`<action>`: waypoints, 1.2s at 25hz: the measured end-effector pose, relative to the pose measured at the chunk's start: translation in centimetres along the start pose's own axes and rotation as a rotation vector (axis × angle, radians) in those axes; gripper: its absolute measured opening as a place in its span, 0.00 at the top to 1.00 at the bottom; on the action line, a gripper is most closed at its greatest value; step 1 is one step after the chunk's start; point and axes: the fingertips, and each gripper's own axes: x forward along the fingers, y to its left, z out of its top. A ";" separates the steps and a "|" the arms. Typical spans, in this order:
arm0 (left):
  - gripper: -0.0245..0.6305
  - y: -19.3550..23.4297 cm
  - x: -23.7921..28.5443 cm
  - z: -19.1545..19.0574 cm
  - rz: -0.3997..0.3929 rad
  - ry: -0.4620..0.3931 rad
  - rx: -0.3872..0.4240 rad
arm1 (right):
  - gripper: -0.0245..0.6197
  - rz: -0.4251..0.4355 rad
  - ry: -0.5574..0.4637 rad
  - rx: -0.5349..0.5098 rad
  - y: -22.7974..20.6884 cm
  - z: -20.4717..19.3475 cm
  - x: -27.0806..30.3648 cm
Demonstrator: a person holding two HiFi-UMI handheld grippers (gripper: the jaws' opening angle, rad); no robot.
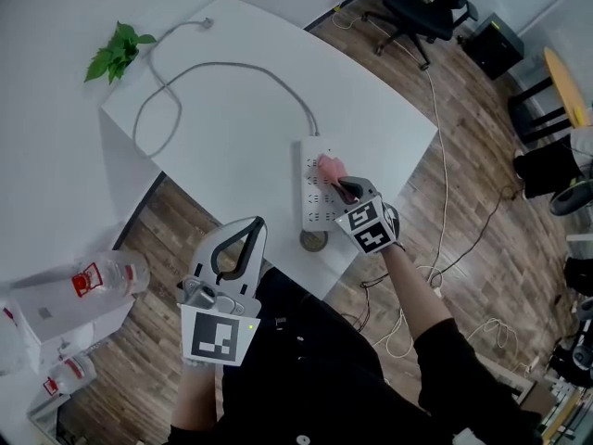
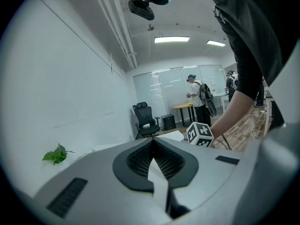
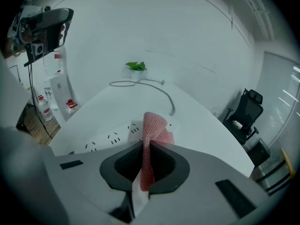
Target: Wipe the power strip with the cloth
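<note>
Right gripper (image 1: 346, 187) clamped on pink cloth (image 1: 328, 167), with a fold standing up between the jaws. The free end of the cloth rests on the far half of the power strip (image 1: 315, 202), which lies near the table (image 1: 232, 128) edge closest to the person. Left gripper (image 1: 248, 228): jaws together, nothing between them, held off the table over the floor (image 1: 167, 239). Step in hand, as judged: a wiping stroke along the strip. To do it well, press the cloth flat rather than dabbing with the folded tip, and draw it lengthwise over the socket rows. A light strip may slide, so the left gripper could pin one end. Small round disc (image 1: 313, 240) just beside the strip's near end, identity unclear at this size. Surface: smooth white top, grey cable (image 1: 222, 68) looping across, plant (image 1: 116, 52) at the far corner. Room: wood floor, chair (image 1: 417, 3), bottles (image 1: 102, 276) to the left.
</note>
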 end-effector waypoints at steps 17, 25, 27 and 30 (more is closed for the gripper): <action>0.94 -2.7 2.3 0.8 -0.106 -0.020 0.017 | 0.88 0.053 -0.006 0.051 5.3 -3.0 -4.1; 0.94 -3.4 2.7 1.5 -0.133 -0.032 0.034 | 0.88 0.069 -0.009 0.068 7.4 -3.4 -5.1; 0.94 -3.5 2.9 1.6 -0.136 -0.035 0.036 | 0.88 0.073 -0.011 0.076 7.7 -3.5 -5.3; 0.94 -3.6 3.1 1.6 -0.140 -0.030 0.034 | 0.88 0.070 -0.015 0.090 7.9 -3.6 -5.4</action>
